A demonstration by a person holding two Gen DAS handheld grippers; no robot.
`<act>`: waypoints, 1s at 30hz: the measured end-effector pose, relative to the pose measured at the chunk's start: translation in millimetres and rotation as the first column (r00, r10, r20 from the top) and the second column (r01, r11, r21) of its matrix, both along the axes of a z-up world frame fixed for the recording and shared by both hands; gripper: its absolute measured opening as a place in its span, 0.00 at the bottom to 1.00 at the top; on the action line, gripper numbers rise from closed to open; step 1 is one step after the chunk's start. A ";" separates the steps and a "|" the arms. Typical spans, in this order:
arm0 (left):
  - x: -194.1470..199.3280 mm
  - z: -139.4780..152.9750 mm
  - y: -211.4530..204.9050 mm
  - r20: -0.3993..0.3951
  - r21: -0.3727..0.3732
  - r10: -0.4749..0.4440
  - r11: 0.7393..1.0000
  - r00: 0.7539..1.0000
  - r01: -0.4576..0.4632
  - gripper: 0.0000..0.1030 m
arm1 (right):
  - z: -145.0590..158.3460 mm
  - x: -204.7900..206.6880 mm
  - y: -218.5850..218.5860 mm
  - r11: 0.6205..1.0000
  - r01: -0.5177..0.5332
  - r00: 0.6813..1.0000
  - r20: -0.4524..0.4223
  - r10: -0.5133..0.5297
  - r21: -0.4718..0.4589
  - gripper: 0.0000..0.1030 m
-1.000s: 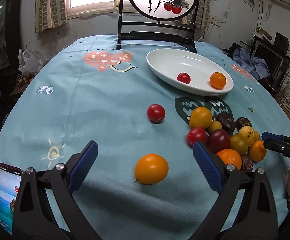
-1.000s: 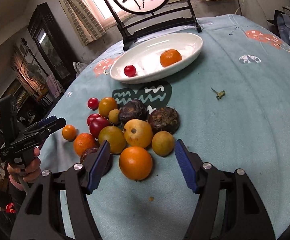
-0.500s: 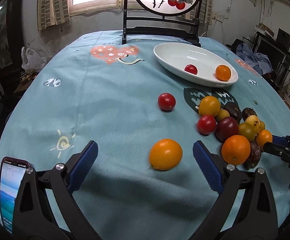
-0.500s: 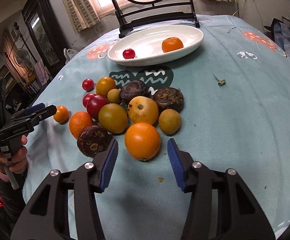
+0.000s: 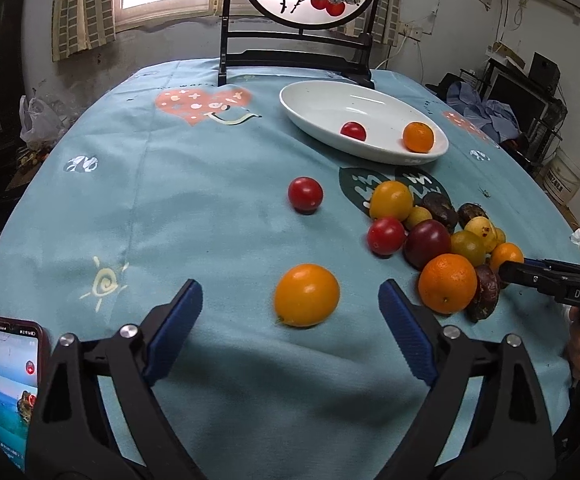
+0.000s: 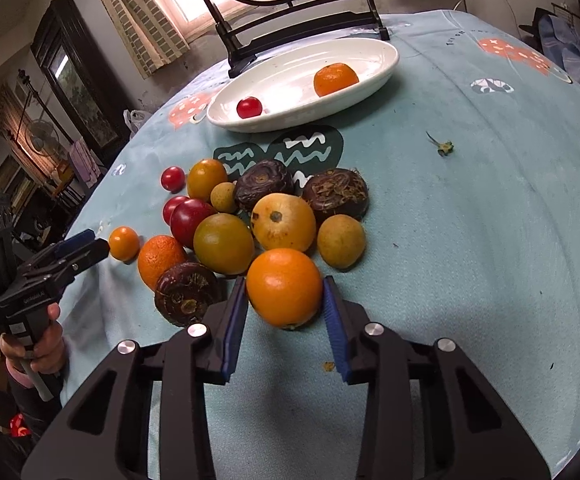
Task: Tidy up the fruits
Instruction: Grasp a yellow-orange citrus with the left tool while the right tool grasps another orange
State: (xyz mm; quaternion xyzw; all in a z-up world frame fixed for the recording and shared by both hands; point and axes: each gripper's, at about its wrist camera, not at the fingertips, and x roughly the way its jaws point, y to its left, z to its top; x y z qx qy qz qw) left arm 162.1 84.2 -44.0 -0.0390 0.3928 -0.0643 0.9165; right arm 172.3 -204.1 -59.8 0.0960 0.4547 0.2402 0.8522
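In the right wrist view an orange [image 6: 284,293] at the near edge of the fruit pile sits between the blue pads of my right gripper [image 6: 284,285]. Its jaws are closing and both pads touch the orange's sides. In the left wrist view a lone yellow-orange fruit [image 5: 306,295] lies on the teal cloth just ahead of my left gripper [image 5: 289,286]. Those jaws are closing too, still wide, and neither pad touches the fruit. A white oval dish [image 5: 318,112] at the back holds a red tomato [image 5: 353,131] and a mandarin [image 5: 418,137].
Several mixed fruits [image 6: 281,222] are heaped behind the held orange. A single red tomato [image 5: 305,194] sits apart. A phone [image 5: 13,380] lies at the near left edge. A framed round screen [image 5: 294,60] stands behind the dish. A green stem scrap [image 6: 442,147] lies to the right.
The right jaws have closed in from well apart until they touch the orange. The left jaws have narrowed slightly, and the yellow-orange fruit now sits centred between them.
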 end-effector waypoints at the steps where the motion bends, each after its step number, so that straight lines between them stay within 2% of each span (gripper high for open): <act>1: 1.2 -1.1 0.0 -0.008 -0.005 -0.006 1.000 1.000 0.006 0.77 | 0.4 -0.5 -1.9 1.000 0.001 1.000 0.003 -0.002 0.013 0.37; 2: 3.0 -2.7 -0.3 -0.019 -0.008 -0.011 1.000 1.000 0.010 0.70 | 0.7 -0.3 -3.2 1.000 0.003 1.000 0.003 -0.004 0.020 0.37; 5: 6.6 -7.7 -1.8 -0.047 -0.014 -0.021 1.000 0.999 0.021 0.58 | 1.6 0.3 -6.4 0.999 0.010 1.000 0.003 -0.011 0.043 0.37; 13: 15.0 -13.5 -11.4 -0.087 0.012 -0.029 0.999 0.996 0.030 0.57 | 3.4 -1.7 -8.1 0.997 0.002 1.000 0.008 -0.002 0.073 0.37; 19: 20.6 -19.2 -18.2 -0.126 0.041 -0.033 0.998 0.992 0.039 0.45 | 3.8 -1.8 -9.8 0.996 -0.002 1.000 0.007 0.001 0.089 0.37; 23: 20.7 -18.5 -20.2 -0.121 0.072 -0.016 0.997 0.993 0.025 0.37 | 4.5 -2.1 -10.6 0.995 -0.004 1.000 0.012 0.003 0.100 0.37; 30: 23.5 -15.7 -20.3 -0.112 0.036 -0.012 0.999 0.994 0.016 0.37 | 9.7 -2.5 -11.0 0.993 -0.026 0.999 0.040 0.021 0.112 0.37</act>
